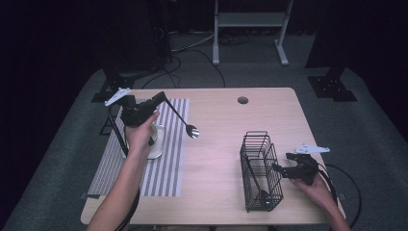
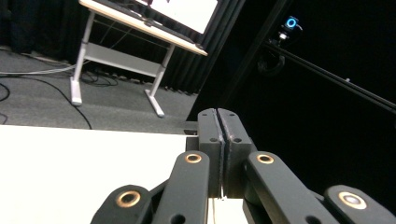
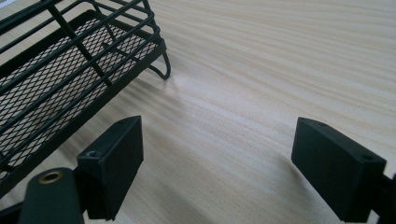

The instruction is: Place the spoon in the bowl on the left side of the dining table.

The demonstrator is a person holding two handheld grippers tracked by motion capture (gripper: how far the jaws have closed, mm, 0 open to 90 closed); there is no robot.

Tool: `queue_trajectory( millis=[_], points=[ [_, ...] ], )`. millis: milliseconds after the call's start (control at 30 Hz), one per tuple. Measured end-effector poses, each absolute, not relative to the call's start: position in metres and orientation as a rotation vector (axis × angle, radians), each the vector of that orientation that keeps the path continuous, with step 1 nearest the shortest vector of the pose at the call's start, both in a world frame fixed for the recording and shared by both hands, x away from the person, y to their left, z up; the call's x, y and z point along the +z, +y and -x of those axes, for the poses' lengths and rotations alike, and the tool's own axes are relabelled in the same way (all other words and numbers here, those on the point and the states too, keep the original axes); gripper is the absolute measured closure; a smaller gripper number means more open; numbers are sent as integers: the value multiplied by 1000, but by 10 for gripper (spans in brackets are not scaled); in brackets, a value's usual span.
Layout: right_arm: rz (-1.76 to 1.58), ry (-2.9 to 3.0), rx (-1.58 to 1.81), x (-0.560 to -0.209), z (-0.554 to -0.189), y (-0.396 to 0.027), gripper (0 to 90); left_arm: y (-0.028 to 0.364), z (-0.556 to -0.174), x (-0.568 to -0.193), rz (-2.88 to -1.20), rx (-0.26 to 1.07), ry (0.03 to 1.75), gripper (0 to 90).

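Right gripper [image 1: 284,169] unclenched beside black wire-mesh cutlery basket [image 1: 260,169] at near right of pale wooden table [image 1: 221,139]; farther left, left gripper [image 1: 160,97] clenched on slim black-handled metal spoon [image 1: 182,121], long axis slanting bowl-down toward basket, over grey-striped mat [image 1: 166,154].

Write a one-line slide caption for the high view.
Left claw holds a spoon above the striped mat; open right claw waits beside the black wire basket.

left claw [image 1: 161,97]: raised, jaws pressed together | right claw [image 1: 284,169]: low, level, jaws wide apart
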State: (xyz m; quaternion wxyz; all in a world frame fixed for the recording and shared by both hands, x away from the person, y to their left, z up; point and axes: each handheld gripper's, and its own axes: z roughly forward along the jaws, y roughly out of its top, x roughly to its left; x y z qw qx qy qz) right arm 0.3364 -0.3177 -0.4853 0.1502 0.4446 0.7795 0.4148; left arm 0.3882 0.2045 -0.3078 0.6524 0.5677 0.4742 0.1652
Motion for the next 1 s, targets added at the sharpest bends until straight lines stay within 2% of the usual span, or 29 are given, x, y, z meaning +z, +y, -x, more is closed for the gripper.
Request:
queue_trajectory(
  millis=[1000],
  points=[
    [-1273, 2245, 1178, -485, -336, -317, 157, 261, -385, -315, -1222, 477, 1192, 893]
  ],
)
